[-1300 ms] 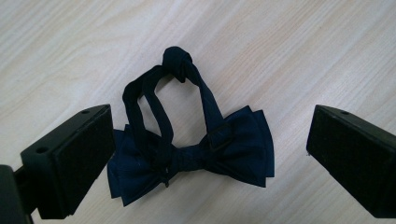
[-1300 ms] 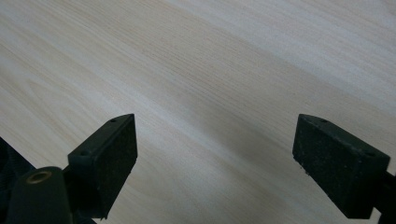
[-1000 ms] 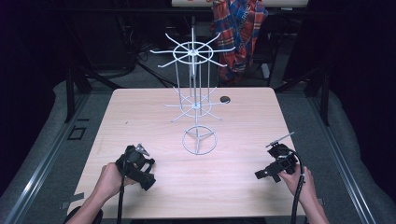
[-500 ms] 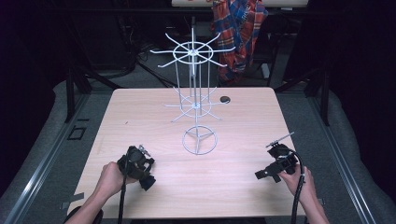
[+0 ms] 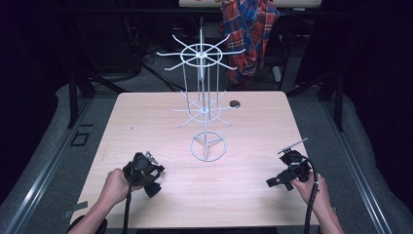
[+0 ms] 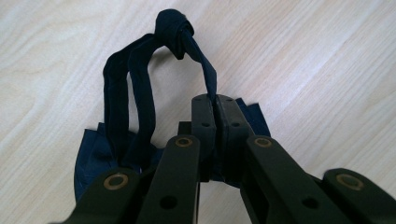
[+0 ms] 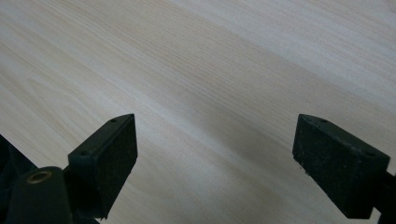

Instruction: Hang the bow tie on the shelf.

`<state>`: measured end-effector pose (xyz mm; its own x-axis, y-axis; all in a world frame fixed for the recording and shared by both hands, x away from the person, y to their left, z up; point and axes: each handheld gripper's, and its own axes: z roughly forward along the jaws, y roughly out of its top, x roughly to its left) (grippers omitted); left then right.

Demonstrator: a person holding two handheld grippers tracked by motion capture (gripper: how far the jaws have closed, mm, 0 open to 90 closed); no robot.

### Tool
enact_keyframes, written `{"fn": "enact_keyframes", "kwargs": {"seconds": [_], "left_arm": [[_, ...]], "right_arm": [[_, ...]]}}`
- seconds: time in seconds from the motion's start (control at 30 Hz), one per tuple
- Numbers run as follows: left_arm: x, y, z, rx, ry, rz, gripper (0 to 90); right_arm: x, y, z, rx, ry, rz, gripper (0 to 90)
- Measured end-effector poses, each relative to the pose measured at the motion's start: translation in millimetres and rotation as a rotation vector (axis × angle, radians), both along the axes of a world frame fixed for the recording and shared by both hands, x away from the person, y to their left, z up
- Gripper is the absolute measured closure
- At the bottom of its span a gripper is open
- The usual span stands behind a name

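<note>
Dark fabric pouch (image 6: 100,154) with a knotted strap (image 6: 175,28) lies on the wooden table (image 5: 146,117), near its front left corner. The left gripper (image 6: 215,105) has just been closing and now pinches one strand of the strap. Farther right, the right gripper (image 7: 215,154) hovers over bare wood, jaws spread wide. A white wire rack (image 5: 207,146) stands mid-table.

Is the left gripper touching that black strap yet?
Touching. In the left gripper view the left gripper has its jaws closed together on the black strap, which runs straight down into the seam between them.
</note>
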<state>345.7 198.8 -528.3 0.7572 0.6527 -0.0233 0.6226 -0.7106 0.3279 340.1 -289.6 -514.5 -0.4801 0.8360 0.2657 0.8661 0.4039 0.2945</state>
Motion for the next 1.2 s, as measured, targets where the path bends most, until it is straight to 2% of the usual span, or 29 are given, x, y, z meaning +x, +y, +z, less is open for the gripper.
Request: {"fn": "enact_keyframes", "kwargs": {"seconds": [0.07,0.1,0.2,0.3,0.33,0.37,0.43,0.47,0.5,0.57,0.63,0.77,0.8,0.87,0.93,1.07,1.1,1.13,1.17,1.2], "left_arm": [[-0.2,2.3,2.9,-0.024,-0.01,0.01,87.1],[0.1,4.3,5.0,-0.035,-0.014,0.016,87.1],[0.5,8.0,8.0,-0.059,-0.021,0.031,87.1],[0.0,10.1,11.1,-0.077,-0.039,0.035,87.2],[-0.2,10.5,12.2,-0.082,-0.042,0.035,87.2],[-0.6,11.0,13.2,-0.088,-0.044,0.038,87.2],[-0.8,12.2,14.6,-0.093,-0.051,0.041,87.2],[-1.0,12.9,15.4,-0.099,-0.056,0.045,87.1],[-0.9,13.6,16.0,-0.106,-0.057,0.046,87.2],[-0.9,15.9,18.5,-0.125,-0.065,0.055,87.2],[-1.3,17.5,20.8,-0.134,-0.076,0.063,87.2],[-1.9,19.9,24.8,-0.164,-0.087,0.077,87.3],[-2.0,20.3,25.4,-0.171,-0.092,0.079,87.3],[-2.2,20.5,27.8,-0.182,-0.107,0.088,87.3],[-1.4,21.3,30.8,-0.199,-0.116,0.093,87.3],[-0.5,23.6,35.2,-0.22,-0.135,0.106,87.6],[0.4,24.6,35.9,-0.232,-0.132,0.104,87.7],[1.0,25.5,36.9,-0.239,-0.137,0.11,87.7],[1.7,26.2,37.8,-0.248,-0.141,0.115,87.7],[2.3,26.8,38.7,-0.253,-0.143,0.115,87.7]], "right_arm": [[0.1,-1.0,-0.1,-0.011,-0.011,0.002,13.5],[-1.6,1.0,-2.1,0.016,-0.03,-0.036,13.5],[-1.6,0.9,-1.9,0.015,-0.03,-0.036,13.5],[0.2,-1.2,0.3,-0.004,-0.014,0.005,13.5],[-0.1,-1.1,0.0,-0.001,-0.015,0.0,13.5],[-1.7,0.5,-1.7,0.016,-0.032,-0.034,13.5],[-0.3,-1.4,0.2,0.003,-0.011,-0.002,13.5],[-1.6,0.1,-1.3,0.018,-0.027,-0.031,13.5],[-1.9,0.5,-1.3,0.017,-0.029,-0.036,13.5],[-0.7,-1.0,-0.1,0.003,-0.021,-0.011,13.5],[-1.8,-0.2,-0.6,0.008,-0.034,-0.032,13.5],[-0.4,-1.6,2.2,-0.016,-0.02,0.005,13.5],[-2.1,0.5,0.5,0.01,-0.036,-0.027,13.5],[-2.4,0.7,0.7,0.008,-0.037,-0.03,13.5],[-0.8,-1.5,2.7,-0.013,-0.011,-0.001,13.5],[-2.6,1.2,0.8,0.003,-0.022,-0.03,13.5],[-1.8,0.5,1.7,-0.013,-0.019,-0.012,13.5],[-2.7,2.0,0.6,0.0,-0.031,-0.035,13.5],[-2.0,1.7,0.7,-0.006,-0.024,-0.026,13.5],[-0.7,0.2,1.9,-0.032,-0.013,-0.002,13.5]]}}
